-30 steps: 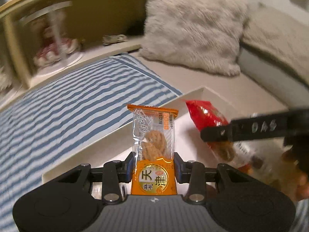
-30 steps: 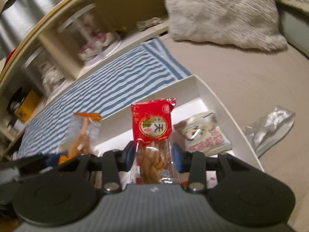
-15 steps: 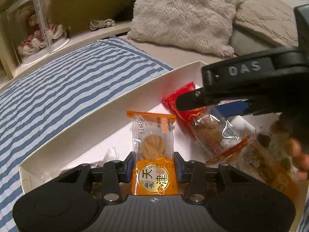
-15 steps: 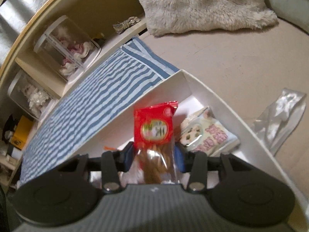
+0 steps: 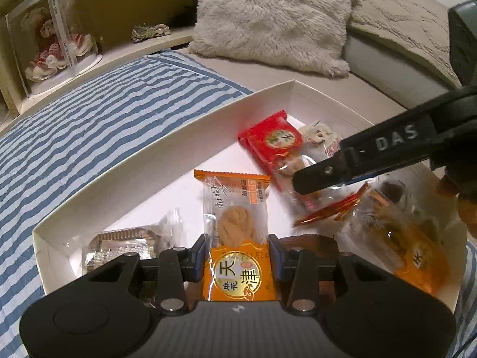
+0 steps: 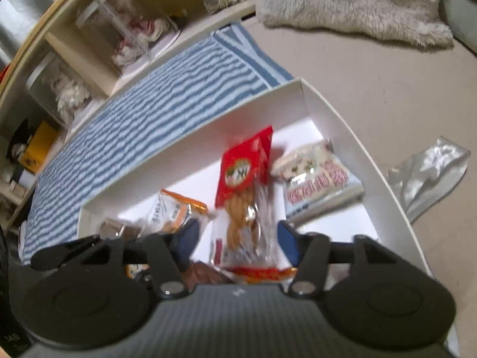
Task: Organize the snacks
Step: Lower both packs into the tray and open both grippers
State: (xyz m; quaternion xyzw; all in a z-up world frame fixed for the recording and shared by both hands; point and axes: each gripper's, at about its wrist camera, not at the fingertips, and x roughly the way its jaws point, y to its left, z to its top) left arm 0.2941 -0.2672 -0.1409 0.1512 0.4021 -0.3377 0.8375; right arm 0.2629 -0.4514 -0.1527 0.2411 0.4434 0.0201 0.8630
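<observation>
My left gripper [image 5: 238, 256] is shut on an orange snack packet [image 5: 235, 214] and holds it over the white box [image 5: 167, 146]. My right gripper [image 6: 238, 238] stands open over the same box; the red snack packet [image 6: 244, 188] sits loose between its spread fingers, tilted down into the box. In the left wrist view the red packet [image 5: 271, 140] lies on the box floor under the right gripper's finger [image 5: 357, 161]. A white-and-pink packet [image 6: 316, 176] lies in the box's far right corner.
More packets lie in the box: a foil one [image 5: 119, 244] at left, an orange one [image 5: 411, 247] at right. The box rests on a striped blue cloth [image 5: 89, 125]. A silver wrapper [image 6: 429, 170] lies outside on the beige surface. A furry cushion [image 5: 274, 18] lies behind.
Both grippers have moved down into the box. My right gripper has opened and let go of the red packet, which now tips onto the box floor. The left still grips the orange packet.
</observation>
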